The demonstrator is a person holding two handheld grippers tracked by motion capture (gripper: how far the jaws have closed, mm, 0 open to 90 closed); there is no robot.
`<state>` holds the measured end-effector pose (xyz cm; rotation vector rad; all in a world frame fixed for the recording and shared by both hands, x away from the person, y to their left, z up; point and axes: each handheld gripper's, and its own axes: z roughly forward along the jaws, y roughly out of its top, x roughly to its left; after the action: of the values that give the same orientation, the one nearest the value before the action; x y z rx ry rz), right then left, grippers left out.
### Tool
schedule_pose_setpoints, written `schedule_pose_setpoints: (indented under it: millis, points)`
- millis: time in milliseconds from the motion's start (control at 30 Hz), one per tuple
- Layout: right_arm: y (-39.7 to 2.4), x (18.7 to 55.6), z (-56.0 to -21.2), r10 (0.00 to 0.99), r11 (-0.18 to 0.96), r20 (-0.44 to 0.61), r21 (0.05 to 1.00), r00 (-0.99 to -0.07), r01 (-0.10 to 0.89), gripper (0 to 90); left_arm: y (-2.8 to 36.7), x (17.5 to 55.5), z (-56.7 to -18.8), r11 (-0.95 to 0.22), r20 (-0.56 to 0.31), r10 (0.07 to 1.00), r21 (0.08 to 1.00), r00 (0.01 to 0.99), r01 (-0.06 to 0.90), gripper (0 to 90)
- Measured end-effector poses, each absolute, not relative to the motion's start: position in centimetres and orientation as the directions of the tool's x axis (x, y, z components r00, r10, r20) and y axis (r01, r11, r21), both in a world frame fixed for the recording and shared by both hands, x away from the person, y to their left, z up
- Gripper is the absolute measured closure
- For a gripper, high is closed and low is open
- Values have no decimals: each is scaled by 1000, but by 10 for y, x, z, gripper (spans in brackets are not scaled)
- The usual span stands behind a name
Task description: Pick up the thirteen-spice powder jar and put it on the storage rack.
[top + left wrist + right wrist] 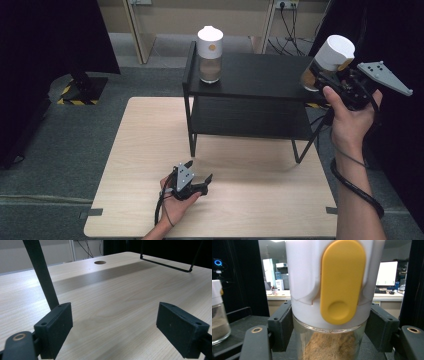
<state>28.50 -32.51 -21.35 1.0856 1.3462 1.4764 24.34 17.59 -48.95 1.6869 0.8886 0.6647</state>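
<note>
held: glass spice jar [327,62], upper right, tilted over shelf [260,75] edge | right gripper [334,80] clamps glass beneath white lid [329,277] | fragile, slippery, powder-weighted; grip there | left gripper [197,172] released, bottom centre

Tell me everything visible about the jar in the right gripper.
The jar has a clear glass body partly filled with tan powder, a tall white plastic cap and a yellow oval tab with a round dimple. The right gripper clamps it just under the cap, pads on both sides. It is held tilted above the right end of the black shelf, apart from it.
</note>
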Motion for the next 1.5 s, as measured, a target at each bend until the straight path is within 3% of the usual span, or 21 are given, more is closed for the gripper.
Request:
schedule_pose_setpoints:
  millis: [667, 1500]
  points:
    - [-311, 307, -209, 978, 15, -12, 1000, -208, 12, 308, 176, 243, -489, -162, 3, 822, 960, 570, 227, 134]
    - [-309, 312, -213, 977, 44, -38, 999, -209, 23, 306, 176, 243, -489, -168, 9, 821, 960, 571, 226, 135]
